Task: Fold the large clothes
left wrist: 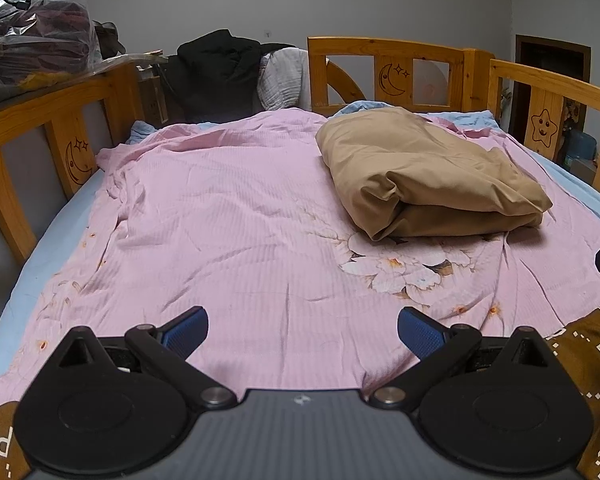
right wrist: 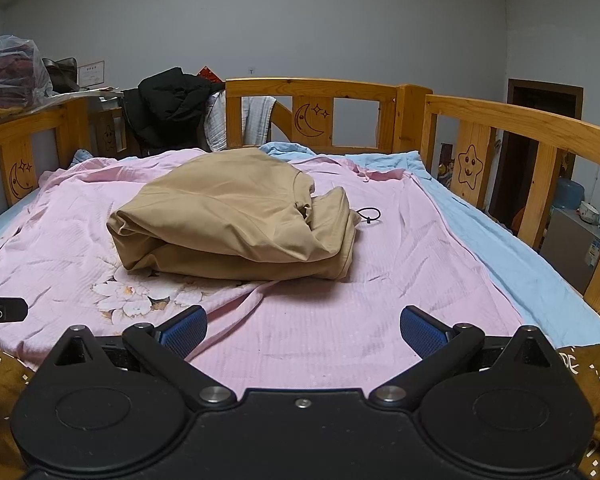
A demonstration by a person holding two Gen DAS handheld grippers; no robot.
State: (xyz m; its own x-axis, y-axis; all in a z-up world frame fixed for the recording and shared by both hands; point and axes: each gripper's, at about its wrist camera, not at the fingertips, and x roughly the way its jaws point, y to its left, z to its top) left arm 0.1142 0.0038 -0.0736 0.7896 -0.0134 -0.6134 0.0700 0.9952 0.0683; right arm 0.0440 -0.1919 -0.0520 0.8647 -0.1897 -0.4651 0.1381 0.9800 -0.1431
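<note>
A tan garment (left wrist: 424, 172) lies folded in a thick bundle on a pink flowered sheet (left wrist: 228, 220), toward the bed's far right in the left wrist view. The right wrist view shows the same tan garment (right wrist: 236, 220) at centre left on the pink sheet (right wrist: 400, 260). My left gripper (left wrist: 302, 330) is open near the bed's front edge, well short of the bundle, nothing between its blue pads. My right gripper (right wrist: 303, 328) is open too, in front of the bundle and apart from it.
Wooden bed rails (right wrist: 312, 84) with moon and star carvings ring the bed. Dark and white clothes (right wrist: 172, 108) hang over the far rail. A small black elastic loop (right wrist: 370, 214) lies right of the bundle. A brown printed blanket (left wrist: 596, 344) sits at the near edge. A plastic bag of clothes (left wrist: 32, 44) is at far left.
</note>
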